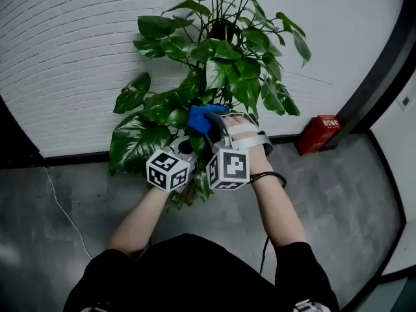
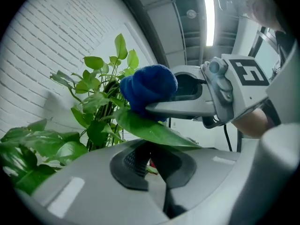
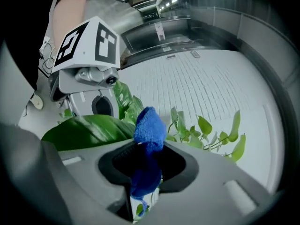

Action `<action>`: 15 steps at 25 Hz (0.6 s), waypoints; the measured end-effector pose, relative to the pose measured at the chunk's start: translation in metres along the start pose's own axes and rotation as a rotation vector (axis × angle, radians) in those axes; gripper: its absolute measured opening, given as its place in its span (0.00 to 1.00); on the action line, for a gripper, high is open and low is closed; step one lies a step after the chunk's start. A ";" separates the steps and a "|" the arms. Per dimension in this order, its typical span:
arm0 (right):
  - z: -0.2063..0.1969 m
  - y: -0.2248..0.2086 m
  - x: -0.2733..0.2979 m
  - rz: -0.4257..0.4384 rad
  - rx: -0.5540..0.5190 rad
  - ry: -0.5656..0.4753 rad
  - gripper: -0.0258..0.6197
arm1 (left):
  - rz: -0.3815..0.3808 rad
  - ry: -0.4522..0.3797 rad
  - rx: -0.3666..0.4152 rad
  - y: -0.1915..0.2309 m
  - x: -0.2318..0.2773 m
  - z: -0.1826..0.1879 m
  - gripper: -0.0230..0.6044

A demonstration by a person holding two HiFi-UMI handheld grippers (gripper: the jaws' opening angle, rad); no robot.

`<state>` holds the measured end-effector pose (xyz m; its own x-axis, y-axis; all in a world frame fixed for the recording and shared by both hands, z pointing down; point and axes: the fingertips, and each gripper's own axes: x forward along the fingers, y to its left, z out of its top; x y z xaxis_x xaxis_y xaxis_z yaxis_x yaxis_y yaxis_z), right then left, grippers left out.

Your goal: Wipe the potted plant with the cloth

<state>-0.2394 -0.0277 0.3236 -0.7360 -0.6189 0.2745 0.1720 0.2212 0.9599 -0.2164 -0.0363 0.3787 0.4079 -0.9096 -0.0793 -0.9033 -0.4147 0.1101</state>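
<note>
In the head view, the potted plant (image 1: 221, 64) is standing at 12 o'clock against the white brick wall (image 1: 71, 57). The grey floor (image 1: 351, 200) is spreading below it, and a red box (image 1: 318, 134) is lying at 3 o'clock by the foot of the wall. The left gripper (image 1: 186, 147) is reaching in among the lower leaves. The right gripper (image 1: 218, 123), just beside it at its 3 o'clock, is carrying the blue cloth (image 1: 203, 117) at the middle of the foliage. In the left gripper view, the jaws are pressing together on the base of one long leaf (image 2: 150, 128), which is stretching out toward 3 o'clock. The cloth is resting on the leaf's top side, brought in by the right gripper from 3 o'clock. In the right gripper view, the jaws are pinching the cloth. Its bunched end is sticking up toward 12 o'clock and touching the broad leaf lying at 9 o'clock, beneath the left gripper.
</note>
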 end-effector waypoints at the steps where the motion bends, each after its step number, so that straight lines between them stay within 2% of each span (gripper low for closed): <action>1: 0.000 0.004 0.000 0.004 -0.008 0.006 0.20 | 0.001 -0.001 0.005 0.000 0.000 0.000 0.04; 5: 0.002 0.020 -0.002 0.018 -0.043 0.022 0.20 | 0.030 -0.004 0.031 0.003 -0.005 0.001 0.04; 11: 0.007 0.034 -0.007 0.034 -0.064 0.031 0.20 | 0.062 0.015 0.136 0.009 -0.007 0.005 0.04; 13: 0.008 0.037 -0.010 0.032 -0.055 0.031 0.20 | 0.058 0.010 0.123 0.010 -0.006 0.007 0.04; 15: 0.010 0.037 -0.014 0.025 -0.034 0.027 0.20 | 0.052 -0.005 0.077 0.011 -0.007 0.008 0.04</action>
<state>-0.2291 -0.0035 0.3551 -0.7135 -0.6337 0.2990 0.2124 0.2110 0.9541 -0.2306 -0.0343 0.3724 0.3596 -0.9296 -0.0806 -0.9309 -0.3634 0.0380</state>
